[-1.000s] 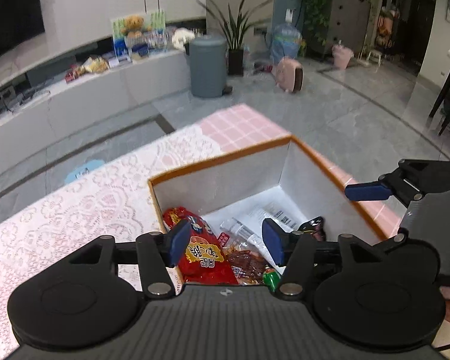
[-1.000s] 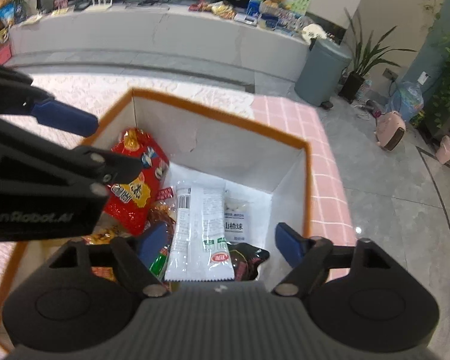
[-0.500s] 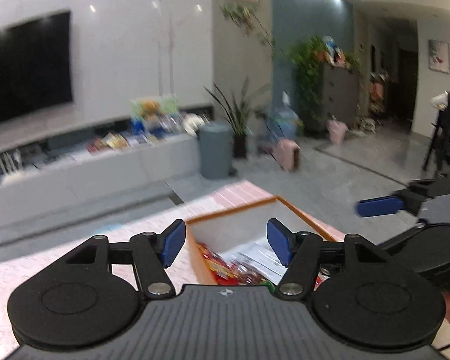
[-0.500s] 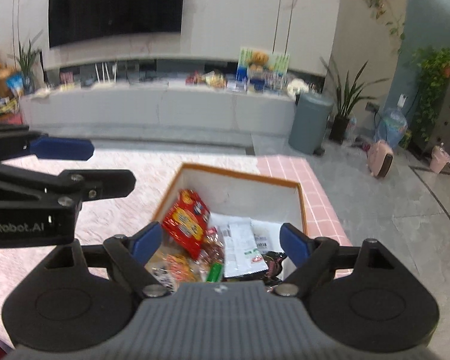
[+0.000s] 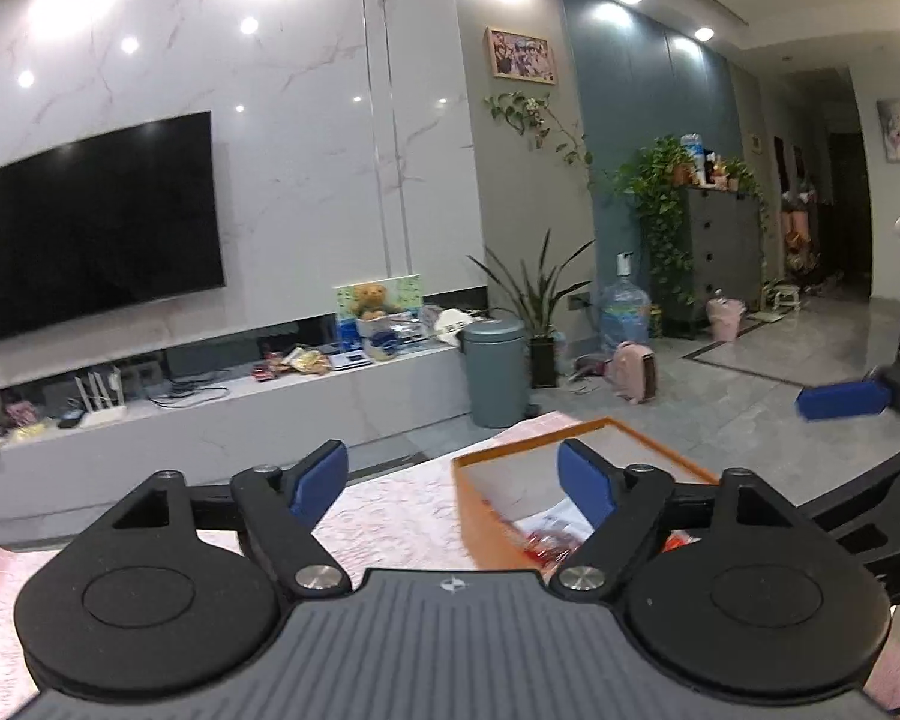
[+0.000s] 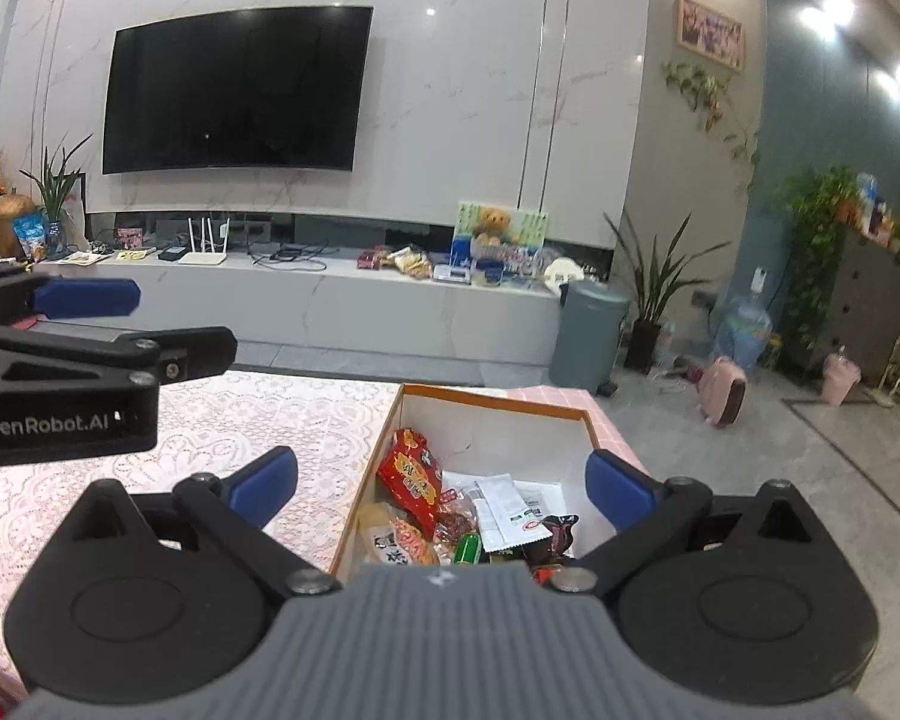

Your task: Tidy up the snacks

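An orange-rimmed cardboard box (image 6: 498,405) stands on the lace-covered table (image 6: 270,420) and holds several snacks: a red packet (image 6: 411,477), a white packet (image 6: 507,507), a green item (image 6: 467,547). It also shows in the left wrist view (image 5: 576,429). My right gripper (image 6: 441,480) is open and empty, raised above the box's near end. My left gripper (image 5: 453,483) is open and empty, raised at the box's left; it shows in the right wrist view (image 6: 84,300).
The table's pink edge (image 6: 606,426) drops to a grey tiled floor on the right. A TV console (image 6: 330,300), a grey bin (image 6: 588,330) and potted plants (image 6: 654,300) stand beyond the table.
Both grippers have risen and tilted up from inside the box. The box now lies low in both views. Both stayed open and empty.
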`<action>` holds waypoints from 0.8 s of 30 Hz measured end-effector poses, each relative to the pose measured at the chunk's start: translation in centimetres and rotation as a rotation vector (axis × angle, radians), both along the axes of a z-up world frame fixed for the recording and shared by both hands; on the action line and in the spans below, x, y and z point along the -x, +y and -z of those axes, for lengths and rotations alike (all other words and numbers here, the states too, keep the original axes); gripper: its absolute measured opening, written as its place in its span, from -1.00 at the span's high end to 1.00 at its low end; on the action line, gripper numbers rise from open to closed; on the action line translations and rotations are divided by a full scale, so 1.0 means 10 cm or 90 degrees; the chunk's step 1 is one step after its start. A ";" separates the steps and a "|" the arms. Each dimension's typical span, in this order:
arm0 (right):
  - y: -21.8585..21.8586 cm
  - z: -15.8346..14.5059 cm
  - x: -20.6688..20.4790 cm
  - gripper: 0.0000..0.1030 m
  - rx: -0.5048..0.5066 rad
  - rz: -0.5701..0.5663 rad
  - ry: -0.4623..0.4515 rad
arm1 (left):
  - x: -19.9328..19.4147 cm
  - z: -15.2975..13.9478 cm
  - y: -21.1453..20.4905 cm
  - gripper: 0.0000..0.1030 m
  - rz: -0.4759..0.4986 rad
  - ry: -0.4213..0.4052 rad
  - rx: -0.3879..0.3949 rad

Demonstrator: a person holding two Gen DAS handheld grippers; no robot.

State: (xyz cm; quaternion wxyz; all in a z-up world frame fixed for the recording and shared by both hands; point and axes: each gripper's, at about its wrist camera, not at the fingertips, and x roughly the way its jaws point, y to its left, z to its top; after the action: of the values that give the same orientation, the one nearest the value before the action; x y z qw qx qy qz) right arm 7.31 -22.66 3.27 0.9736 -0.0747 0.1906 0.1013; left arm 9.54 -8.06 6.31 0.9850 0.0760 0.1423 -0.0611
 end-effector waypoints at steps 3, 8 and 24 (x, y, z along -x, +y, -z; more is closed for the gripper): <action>0.05 0.09 0.13 -0.93 0.011 0.002 -0.015 | 0.08 0.08 0.00 -0.86 -0.015 0.003 -0.009; 0.06 0.26 0.22 -0.94 -0.008 0.015 -0.005 | 0.09 0.24 0.06 -0.87 -0.034 0.040 0.010; 0.03 0.72 -0.02 -0.94 -0.021 0.059 0.093 | 0.03 0.73 0.28 -0.87 -0.058 0.187 0.028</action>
State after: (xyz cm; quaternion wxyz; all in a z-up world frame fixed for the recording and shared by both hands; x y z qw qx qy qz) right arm 7.54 -22.39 -3.88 0.9619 -0.0419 0.2624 0.0641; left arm 9.23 -5.31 -1.04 0.9568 0.0381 0.2866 -0.0303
